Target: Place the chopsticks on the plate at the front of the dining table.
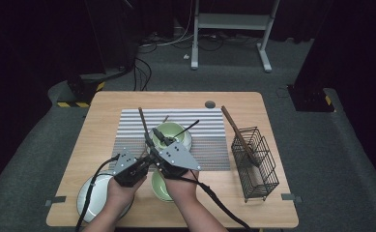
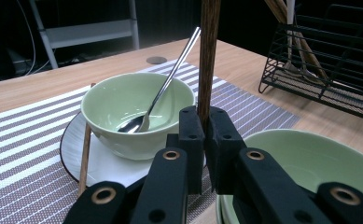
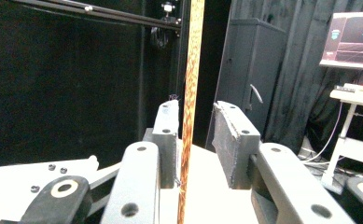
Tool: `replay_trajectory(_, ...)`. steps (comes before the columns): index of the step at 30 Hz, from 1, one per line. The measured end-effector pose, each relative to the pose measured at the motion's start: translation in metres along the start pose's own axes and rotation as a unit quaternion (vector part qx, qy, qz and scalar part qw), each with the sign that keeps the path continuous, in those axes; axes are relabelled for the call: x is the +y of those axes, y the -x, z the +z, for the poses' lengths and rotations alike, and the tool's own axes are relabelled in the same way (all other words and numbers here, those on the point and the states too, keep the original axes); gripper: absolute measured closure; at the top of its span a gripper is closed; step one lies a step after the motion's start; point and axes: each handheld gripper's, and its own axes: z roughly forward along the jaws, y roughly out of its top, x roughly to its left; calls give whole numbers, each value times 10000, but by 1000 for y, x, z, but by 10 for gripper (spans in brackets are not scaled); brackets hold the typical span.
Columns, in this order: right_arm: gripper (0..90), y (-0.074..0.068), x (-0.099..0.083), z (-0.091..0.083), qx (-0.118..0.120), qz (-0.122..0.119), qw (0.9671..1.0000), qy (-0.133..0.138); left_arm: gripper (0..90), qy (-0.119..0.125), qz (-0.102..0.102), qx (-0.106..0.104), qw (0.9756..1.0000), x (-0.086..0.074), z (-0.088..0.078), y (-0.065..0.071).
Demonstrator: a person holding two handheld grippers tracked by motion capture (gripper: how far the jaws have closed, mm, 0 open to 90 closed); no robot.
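Observation:
A brown wooden chopstick point(image 1: 143, 121) stands upright over the striped placemat point(image 1: 209, 125). My left gripper point(image 2: 206, 116) is shut on its lower part point(image 2: 209, 56). In the high view this gripper point(image 1: 147, 157) sits by the person's left hand. My right gripper point(image 3: 195, 112) is open around the same chopstick point(image 3: 192, 70), which runs close to one pad with a gap to the other. From above, the right gripper point(image 1: 155, 137) hangs over the near rim of a green bowl point(image 1: 171, 131). That bowl point(image 2: 123, 98) rests on a plate point(image 2: 72, 144) and holds a metal spoon point(image 2: 170, 79).
A second green bowl point(image 1: 157, 189) sits at the table's near edge under the hands, and a white plate point(image 1: 91, 198) at the near left. A black wire basket point(image 1: 255, 162) at the right holds long utensils point(image 1: 238, 135). Another chopstick point(image 2: 85, 154) lies beside the plate.

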Motion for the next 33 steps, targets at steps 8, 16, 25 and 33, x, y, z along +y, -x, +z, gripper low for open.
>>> replay_trajectory(8, 689, 6, -1, 4, -72, 16, 10000, -55, 852, -46, 207, -49, 9998, -1, 0, 7)
replay_trajectory(16, 688, 22, 1, 4, -218, 185, 9996, -46, 852, 11, 146, -228, 9996, -1, -5, 9)
replay_trajectory(25, 662, 32, 2, 4, -349, 268, 9990, -40, 853, 160, 105, -325, 9993, -1, -14, 8)
replay_trajectory(33, 642, 42, -2, 5, -433, 463, 9980, -87, 853, 290, 34, -393, 9988, -3, -21, 8)
